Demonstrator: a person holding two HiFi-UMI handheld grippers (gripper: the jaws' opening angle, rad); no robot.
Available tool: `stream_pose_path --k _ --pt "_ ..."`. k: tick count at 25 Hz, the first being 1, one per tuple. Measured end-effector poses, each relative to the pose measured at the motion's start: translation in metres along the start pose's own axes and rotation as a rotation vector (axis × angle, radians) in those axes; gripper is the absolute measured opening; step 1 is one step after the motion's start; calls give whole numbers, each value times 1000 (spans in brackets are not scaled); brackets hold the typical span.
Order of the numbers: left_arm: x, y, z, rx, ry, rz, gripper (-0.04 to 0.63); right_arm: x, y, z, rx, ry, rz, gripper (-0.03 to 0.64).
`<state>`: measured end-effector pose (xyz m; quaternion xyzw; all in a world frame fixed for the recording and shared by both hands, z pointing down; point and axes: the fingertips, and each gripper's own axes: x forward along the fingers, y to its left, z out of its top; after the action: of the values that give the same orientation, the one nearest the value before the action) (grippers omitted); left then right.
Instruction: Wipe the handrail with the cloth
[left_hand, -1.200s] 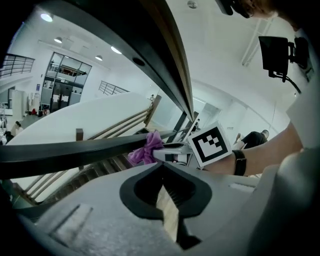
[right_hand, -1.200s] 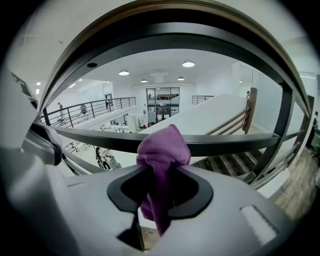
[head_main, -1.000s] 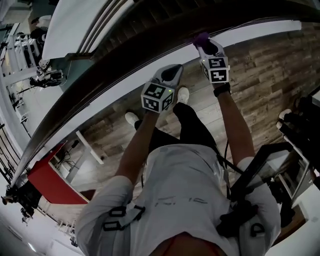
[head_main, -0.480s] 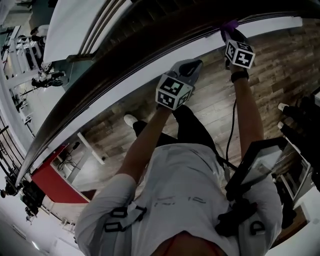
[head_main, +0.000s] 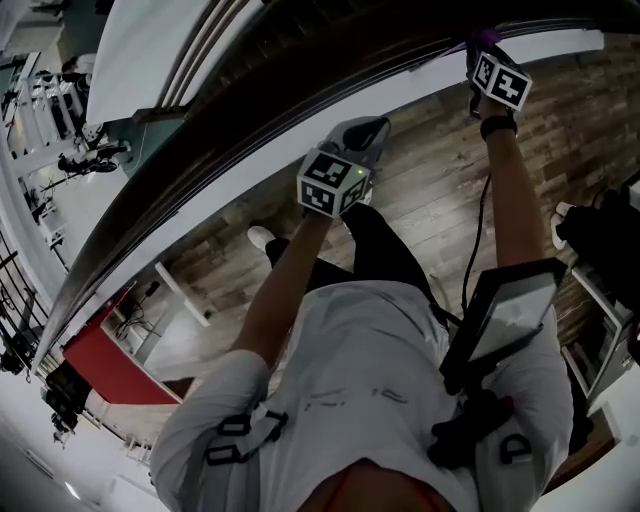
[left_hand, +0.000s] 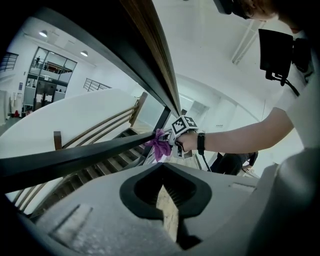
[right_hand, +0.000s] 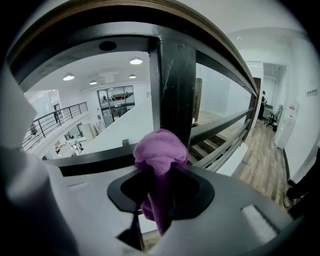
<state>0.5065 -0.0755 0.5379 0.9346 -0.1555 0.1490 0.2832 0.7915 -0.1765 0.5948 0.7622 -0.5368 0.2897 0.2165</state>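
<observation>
Both sets of jaws are clenched: right gripper (head_main: 482, 45) on a fluffy purple cloth (right_hand: 160, 150) by the long, curving dark handrail (head_main: 190, 180), left gripper (head_main: 368, 132) empty.

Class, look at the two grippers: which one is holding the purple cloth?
The right gripper: its jaws are clamped on the purple cloth, which is pressed up against the handrail. The left gripper has nothing between its jaws.

This looks like an open, multi-storey office or lab building. An upper landing has a wood-plank floor (head_main: 420, 200) and a curved handrail (head_main: 260, 100) above a staircase (left_hand: 95, 170). Recessed ceiling lights (right_hand: 136, 61) hang over a railed mezzanine (right_hand: 55, 117) (glass-fronted rooms (right_hand: 117, 100) behind it).
</observation>
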Motion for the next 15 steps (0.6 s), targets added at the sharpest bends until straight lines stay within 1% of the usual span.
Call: stream_pose_path --k 3,7,12,15 --pt "-12 4 -1 0 -9 12 2 -2 -4 1 -31 27 -12 101" --pt "-37 16 -3 -24 -27 44 2 -12 7 2 -27 8 -19 100" --pt "-85 27 -17 -48 -46 83 2 -35 43 -2 -61 -12 8 100" --pt "-122 35 -24 -69 -67 114 2 -55 75 -9 -84 -18 28 100"
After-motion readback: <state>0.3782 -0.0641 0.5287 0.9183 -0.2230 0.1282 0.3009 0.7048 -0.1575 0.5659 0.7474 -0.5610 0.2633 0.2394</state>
